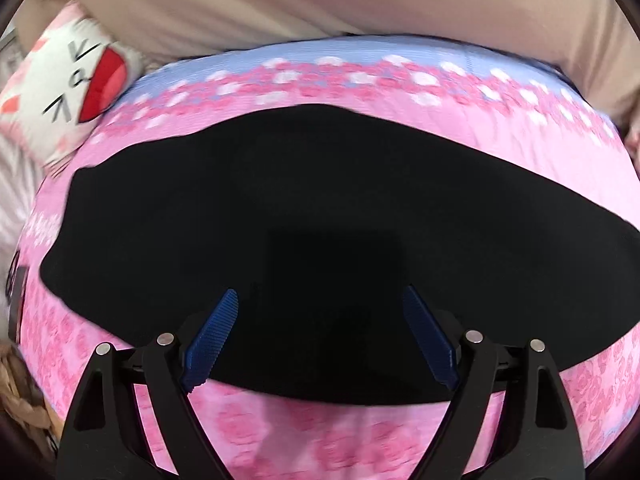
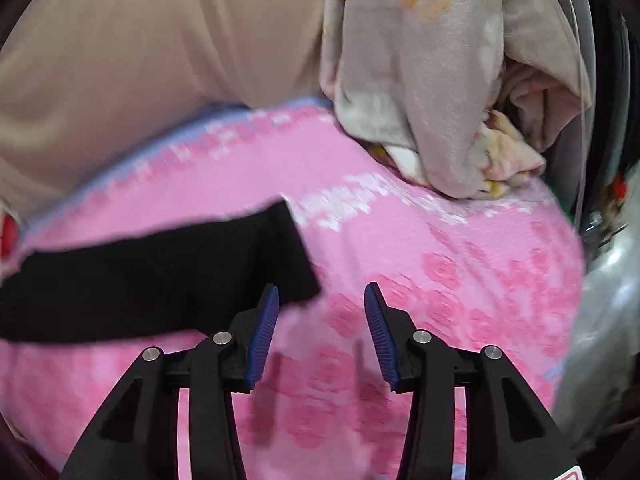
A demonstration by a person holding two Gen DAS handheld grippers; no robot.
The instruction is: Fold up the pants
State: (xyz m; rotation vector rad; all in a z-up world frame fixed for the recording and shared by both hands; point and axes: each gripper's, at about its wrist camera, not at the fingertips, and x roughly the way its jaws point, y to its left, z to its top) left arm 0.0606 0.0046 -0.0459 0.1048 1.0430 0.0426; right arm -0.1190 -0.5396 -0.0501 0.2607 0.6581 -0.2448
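Note:
Black pants (image 1: 320,216) lie flat in a long band on a pink flowered bedspread (image 1: 360,440). My left gripper (image 1: 320,300) hangs over the middle of the pants, its blue pads wide apart with nothing pinched between them. In the right wrist view one end of the pants (image 2: 160,272) lies to the left. My right gripper (image 2: 320,300) stands open just past that end, over bare pink bedspread (image 2: 460,280). Its left pad (image 2: 264,332) overlaps the pants' corner in the picture, and nothing is held.
A white plush cat pillow (image 1: 76,88) with a red mouth lies at the far left. A beige cushion or headboard (image 1: 320,0) runs along the back. A crumpled grey flowered blanket (image 2: 432,80) is heaped at the right end of the bed. A wicker basket (image 1: 24,400) shows at lower left.

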